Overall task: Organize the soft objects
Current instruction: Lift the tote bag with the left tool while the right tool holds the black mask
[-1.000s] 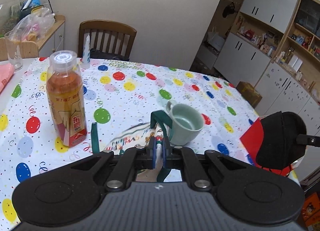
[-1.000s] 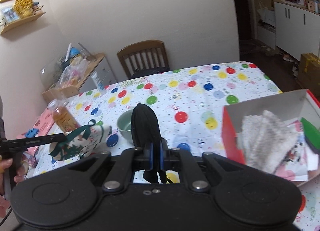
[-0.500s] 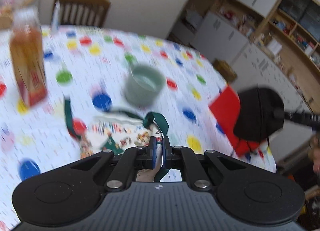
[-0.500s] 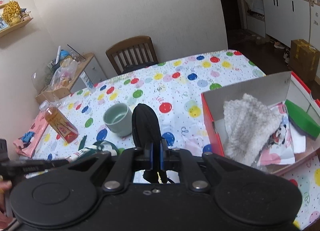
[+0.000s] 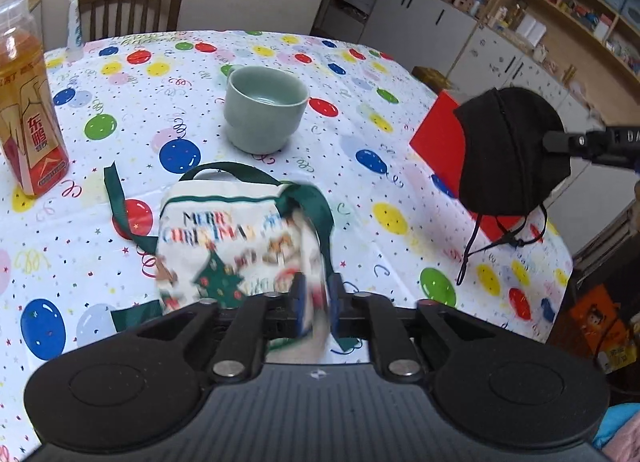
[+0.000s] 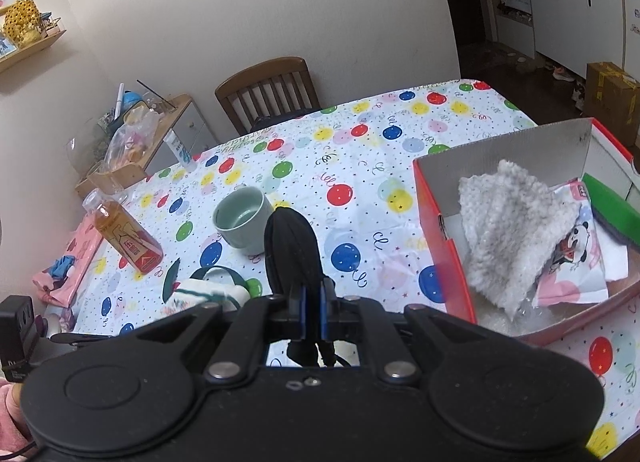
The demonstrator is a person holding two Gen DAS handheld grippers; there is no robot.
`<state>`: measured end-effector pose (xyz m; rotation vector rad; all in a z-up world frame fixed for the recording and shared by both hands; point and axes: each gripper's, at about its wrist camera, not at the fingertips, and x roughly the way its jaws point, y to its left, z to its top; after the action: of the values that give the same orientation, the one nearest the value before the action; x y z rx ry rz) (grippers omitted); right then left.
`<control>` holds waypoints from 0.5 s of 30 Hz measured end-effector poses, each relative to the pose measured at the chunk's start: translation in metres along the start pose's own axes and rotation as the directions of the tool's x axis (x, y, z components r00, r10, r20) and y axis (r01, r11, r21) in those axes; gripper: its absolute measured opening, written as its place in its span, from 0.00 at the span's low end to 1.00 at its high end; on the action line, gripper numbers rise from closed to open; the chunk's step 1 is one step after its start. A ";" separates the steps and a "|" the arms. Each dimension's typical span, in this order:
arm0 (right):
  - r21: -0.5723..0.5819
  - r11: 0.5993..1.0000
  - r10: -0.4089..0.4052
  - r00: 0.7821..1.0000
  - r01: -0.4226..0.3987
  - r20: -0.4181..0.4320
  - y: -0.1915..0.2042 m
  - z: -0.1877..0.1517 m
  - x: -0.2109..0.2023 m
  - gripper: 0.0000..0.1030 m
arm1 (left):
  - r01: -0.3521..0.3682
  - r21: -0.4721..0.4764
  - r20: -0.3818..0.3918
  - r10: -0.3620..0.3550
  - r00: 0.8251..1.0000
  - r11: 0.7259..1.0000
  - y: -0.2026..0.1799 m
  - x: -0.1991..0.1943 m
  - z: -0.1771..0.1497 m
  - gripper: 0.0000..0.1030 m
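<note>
A white "Merry Christmas" fabric bag with green ribbon handles lies on the balloon-print tablecloth just ahead of my left gripper. That gripper's jaws are opening; the bag's blurred near edge and a green strap sit between them, no longer pinched. The same bag shows at lower left in the right wrist view. My right gripper is shut on a black face mask, which hangs above the table with its ear loops dangling. A red cardboard box stands to the right, holding a fluffy grey cloth and printed fabrics.
A pale green cup stands just beyond the bag, and an orange drink bottle stands at the left. A wooden chair is at the table's far side. The table's edge runs close on the right, beside the red box.
My left gripper has come down toward the table with the bag, and its jaws have parted off the strap. The right gripper still holds the mask, hardly moved.
</note>
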<state>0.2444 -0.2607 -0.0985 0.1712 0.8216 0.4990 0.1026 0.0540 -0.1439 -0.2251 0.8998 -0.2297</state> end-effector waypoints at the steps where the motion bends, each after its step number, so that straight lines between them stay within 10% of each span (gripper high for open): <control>1: 0.002 1.000 0.000 1.000 0.000 -0.001 0.000 0.000 0.000 0.05 | -0.002 0.014 -0.005 0.002 1.000 1.000 -0.001 0.001 -0.001 0.44; 3: 0.006 1.000 0.000 1.000 0.000 -0.003 -0.001 -0.002 0.000 0.05 | -0.008 0.029 -0.011 0.009 1.000 1.000 -0.004 0.003 -0.002 0.73; 15: 0.025 1.000 -0.012 1.000 0.013 -0.009 -0.006 -0.005 0.000 0.05 | -0.206 -0.112 -0.013 0.206 0.979 0.972 0.048 0.029 0.017 0.75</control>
<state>0.2429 -0.2661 -0.1043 0.1866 0.8370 0.4782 0.1382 0.0930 -0.1691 -0.2345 0.9311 0.0138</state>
